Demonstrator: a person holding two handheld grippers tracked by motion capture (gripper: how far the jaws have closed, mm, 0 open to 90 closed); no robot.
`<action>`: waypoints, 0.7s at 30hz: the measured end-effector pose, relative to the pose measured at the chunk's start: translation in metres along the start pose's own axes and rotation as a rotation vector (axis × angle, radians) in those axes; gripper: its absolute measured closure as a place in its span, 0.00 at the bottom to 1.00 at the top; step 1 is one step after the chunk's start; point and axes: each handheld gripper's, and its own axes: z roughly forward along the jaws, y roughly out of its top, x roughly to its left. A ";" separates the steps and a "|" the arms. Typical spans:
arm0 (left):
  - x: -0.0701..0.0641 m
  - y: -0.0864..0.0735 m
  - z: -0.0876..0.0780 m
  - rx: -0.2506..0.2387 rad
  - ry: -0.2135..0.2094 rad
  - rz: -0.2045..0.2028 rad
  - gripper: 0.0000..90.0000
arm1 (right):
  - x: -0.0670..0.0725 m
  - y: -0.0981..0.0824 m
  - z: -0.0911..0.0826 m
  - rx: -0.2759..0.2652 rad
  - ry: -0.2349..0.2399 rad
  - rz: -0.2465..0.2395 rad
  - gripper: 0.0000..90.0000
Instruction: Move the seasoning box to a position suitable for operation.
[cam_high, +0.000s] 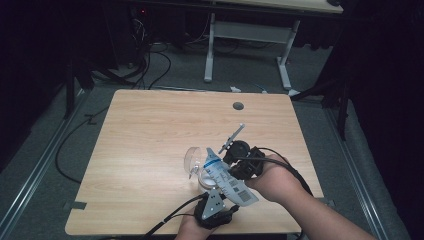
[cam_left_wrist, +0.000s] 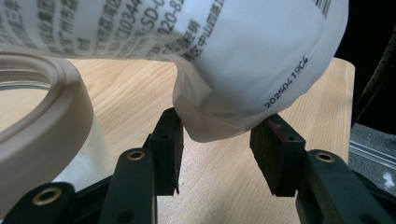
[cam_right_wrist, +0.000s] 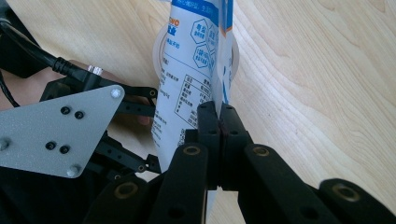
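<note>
A white and blue printed pouch hangs slanted over the near middle of the wooden table. My right gripper is shut on the pouch's flat sealed edge; from the high view it comes in from the right. My left gripper has the pouch's bulging end between its pads, which touch both sides; it sits near the front edge. A clear jar with a cream rim lies beside the pouch, and its mouth shows behind the pouch.
A round cable hole sits near the table's far edge. Behind the table stands another desk on white legs, with cables across the floor. Cables trail from both grippers over the front edge.
</note>
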 end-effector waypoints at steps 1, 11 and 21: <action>0.000 0.000 0.000 0.000 0.001 0.000 0.61 | 0.000 0.001 0.000 0.001 -0.003 -0.001 1.00; 0.002 -0.002 -0.005 -0.005 -0.001 -0.005 0.61 | -0.002 0.005 -0.002 -0.007 0.002 0.001 1.00; 0.005 -0.004 -0.013 -0.014 -0.004 -0.010 0.61 | -0.007 0.005 -0.007 -0.007 -0.007 0.003 1.00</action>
